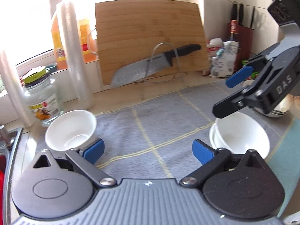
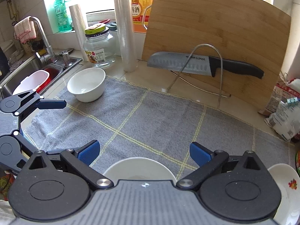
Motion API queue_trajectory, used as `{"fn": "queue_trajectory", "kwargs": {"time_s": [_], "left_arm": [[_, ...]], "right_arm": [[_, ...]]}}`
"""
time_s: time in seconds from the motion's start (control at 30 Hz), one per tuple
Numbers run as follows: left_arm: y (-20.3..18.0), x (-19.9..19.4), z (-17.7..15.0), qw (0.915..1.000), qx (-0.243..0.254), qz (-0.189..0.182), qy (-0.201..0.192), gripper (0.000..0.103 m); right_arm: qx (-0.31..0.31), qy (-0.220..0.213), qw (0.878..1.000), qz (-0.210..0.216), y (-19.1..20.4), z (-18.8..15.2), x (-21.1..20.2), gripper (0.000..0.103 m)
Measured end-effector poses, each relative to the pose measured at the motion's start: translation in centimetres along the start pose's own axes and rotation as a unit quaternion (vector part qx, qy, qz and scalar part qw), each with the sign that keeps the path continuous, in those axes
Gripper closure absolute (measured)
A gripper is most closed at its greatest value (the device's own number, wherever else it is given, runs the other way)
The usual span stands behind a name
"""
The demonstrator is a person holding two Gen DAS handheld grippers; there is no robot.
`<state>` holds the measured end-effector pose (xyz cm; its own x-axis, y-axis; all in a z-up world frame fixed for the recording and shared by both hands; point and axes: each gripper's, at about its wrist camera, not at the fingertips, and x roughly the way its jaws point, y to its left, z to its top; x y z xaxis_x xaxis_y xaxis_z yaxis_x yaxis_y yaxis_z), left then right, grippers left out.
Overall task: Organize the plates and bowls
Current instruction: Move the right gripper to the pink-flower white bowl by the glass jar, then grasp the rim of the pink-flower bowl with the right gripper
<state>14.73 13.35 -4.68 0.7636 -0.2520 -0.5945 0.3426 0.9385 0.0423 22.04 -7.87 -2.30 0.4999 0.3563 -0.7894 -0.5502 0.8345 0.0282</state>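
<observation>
A single white bowl (image 1: 70, 130) (image 2: 87, 84) sits upright at the far left corner of the grey mat (image 1: 150, 123). My left gripper (image 1: 148, 151) is open over the mat, its left pad just short of that bowl and holding nothing. A stack of white bowls (image 1: 241, 135) stands at the mat's right side. My right gripper (image 2: 144, 154) hovers open just above the stack, whose top bowl (image 2: 139, 168) shows under its body. A flower-patterned plate (image 2: 286, 187) lies to the right of the stack.
A bamboo cutting board (image 2: 215, 30) leans at the back, with a big knife (image 2: 187, 64) resting on a wire rack in front of it. A glass jar (image 2: 99, 46) and tall sleeves of plastic cups (image 2: 124, 28) stand back left. The sink (image 2: 28, 71) is left, food packets (image 2: 285, 112) right.
</observation>
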Motion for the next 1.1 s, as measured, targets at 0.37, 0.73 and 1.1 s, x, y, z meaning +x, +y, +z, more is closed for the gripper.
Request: {"fn": "queue_trajectory", "kwargs": {"time_s": [0.37,0.73,1.1], "left_arm": [[8.1,2.0,-1.8,0.9878,-0.077,0.134,0.020,0.003],[9.8,5.3,-2.3,0.9909,-0.049,0.122,0.030,0.003],[10.3,7.2,-2.0,0.9931,-0.048,0.104,0.024,0.003]], "right_arm": [[-0.050,-0.005,0.998,0.048,4.8,5.7,3.9,0.000],[-0.044,0.013,0.996,0.080,7.1,10.3,9.1,0.000],[-0.064,0.047,0.991,0.103,8.2,12.8,14.2,0.004]]}}
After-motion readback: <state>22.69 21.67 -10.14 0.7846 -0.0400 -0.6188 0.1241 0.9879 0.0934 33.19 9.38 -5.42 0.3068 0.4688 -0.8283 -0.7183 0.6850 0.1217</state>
